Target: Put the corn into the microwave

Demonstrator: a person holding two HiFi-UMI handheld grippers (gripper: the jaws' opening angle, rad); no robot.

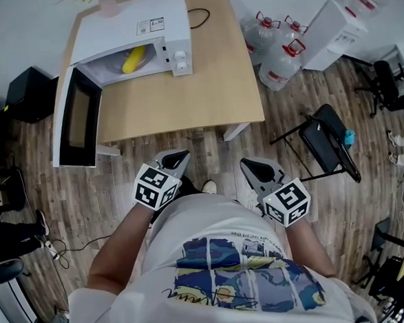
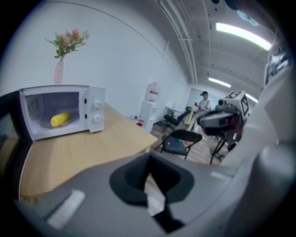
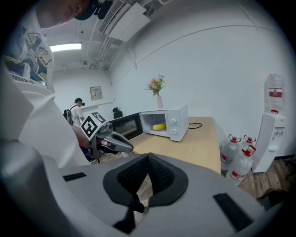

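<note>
Head view is showing the corn (image 1: 133,59) lying flat inside the microwave (image 1: 144,20), on the cavity floor. Its long axis is running diagonally: one end is pointing toward the open front of the microwave on the hinge side, the other toward the rear on the control-panel side. The door (image 1: 78,118) is standing fully open, swung out from the left side of the microwave past the edge of the table (image 1: 184,103). A vase of flowers (image 2: 58,71) is standing on top of the microwave. The left gripper (image 1: 176,159) and the right gripper (image 1: 254,167) are both hovering well apart from the microwave, off the near edge of the table and close to the person's body, with their tips pointing toward the microwave. The left gripper view is showing the left jaws pressed together with nothing between them; the right gripper view is showing the right jaws meeting at the tips, likewise empty. Neither gripper is touching the corn.
</note>
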